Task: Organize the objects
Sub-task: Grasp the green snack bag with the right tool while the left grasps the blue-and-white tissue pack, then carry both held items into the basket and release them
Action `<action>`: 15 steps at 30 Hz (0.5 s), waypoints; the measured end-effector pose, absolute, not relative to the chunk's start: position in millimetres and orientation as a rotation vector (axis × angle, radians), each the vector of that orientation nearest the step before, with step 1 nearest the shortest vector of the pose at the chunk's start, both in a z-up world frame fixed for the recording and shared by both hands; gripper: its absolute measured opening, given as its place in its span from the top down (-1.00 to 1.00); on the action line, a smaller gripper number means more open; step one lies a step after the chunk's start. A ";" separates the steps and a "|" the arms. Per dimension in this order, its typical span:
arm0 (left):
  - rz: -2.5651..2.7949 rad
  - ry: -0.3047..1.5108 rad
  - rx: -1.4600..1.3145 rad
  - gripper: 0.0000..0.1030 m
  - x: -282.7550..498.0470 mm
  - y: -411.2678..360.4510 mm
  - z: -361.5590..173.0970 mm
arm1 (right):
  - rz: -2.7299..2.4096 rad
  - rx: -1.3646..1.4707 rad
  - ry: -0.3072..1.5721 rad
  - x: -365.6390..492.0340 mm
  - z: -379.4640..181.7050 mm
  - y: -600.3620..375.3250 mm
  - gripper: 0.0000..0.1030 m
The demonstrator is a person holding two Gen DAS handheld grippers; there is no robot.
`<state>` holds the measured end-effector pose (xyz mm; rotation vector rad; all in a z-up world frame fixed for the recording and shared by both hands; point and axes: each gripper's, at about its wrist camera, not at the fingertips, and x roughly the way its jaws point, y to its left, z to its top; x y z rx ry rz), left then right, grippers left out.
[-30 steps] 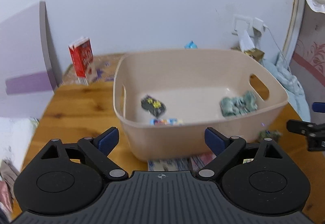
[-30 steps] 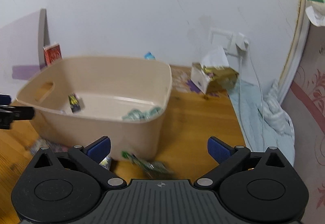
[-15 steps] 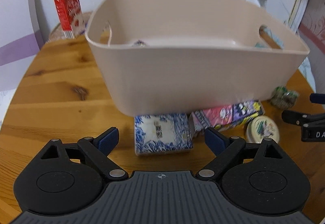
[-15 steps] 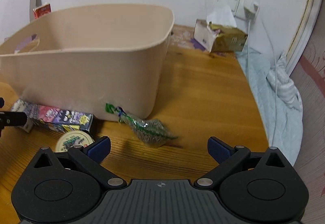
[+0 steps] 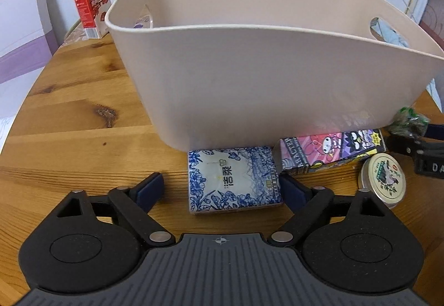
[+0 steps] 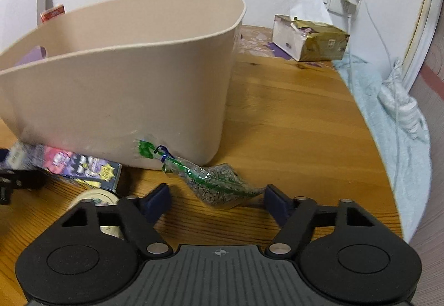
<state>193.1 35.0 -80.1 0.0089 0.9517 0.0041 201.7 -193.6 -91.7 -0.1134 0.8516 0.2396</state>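
A beige plastic bin [image 5: 263, 72] stands on the wooden table [image 5: 69, 117]. In front of it lie a blue-and-white patterned box [image 5: 233, 179], a pink-and-purple cartoon box [image 5: 330, 150], a round tin [image 5: 381, 179] and a clear bag of seeds [image 6: 219, 186]. My left gripper [image 5: 222, 192] is open, low over the table, its fingers on either side of the patterned box. My right gripper [image 6: 216, 200] is open, its fingers on either side of the seed bag. The bin [image 6: 119, 89] hides its own contents.
A red milk carton [image 5: 90, 2] stands behind the bin at the left. A gold tissue box [image 6: 308, 39] sits by the wall socket at the back right. A pale blue cloth [image 6: 388, 122] lies past the table's right edge.
Both grippers have come down from above the bin to table level in front of it. The left now brackets the patterned box, the right the seed bag.
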 end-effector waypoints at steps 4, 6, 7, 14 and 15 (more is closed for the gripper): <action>-0.033 0.945 0.039 -0.29 188.1 30.6 -76.0 | 0.245 -0.115 0.843 198.2 -88.7 -192.3 0.10; -0.035 0.944 0.042 -0.28 186.7 30.8 -76.2 | 0.249 -0.118 0.842 195.9 -88.2 -191.8 0.22; -0.036 0.946 0.040 -0.28 186.4 31.0 -76.3 | 0.250 -0.122 0.840 193.8 -87.7 -191.1 0.25; -0.038 0.942 0.036 -0.27 174.0 37.5 -70.9 | 0.259 -0.128 0.808 176.6 -76.7 -188.2 0.29; -0.041 0.936 0.033 -0.27 171.4 39.4 -69.0 | 0.258 -0.125 0.800 174.0 -73.7 -188.2 0.29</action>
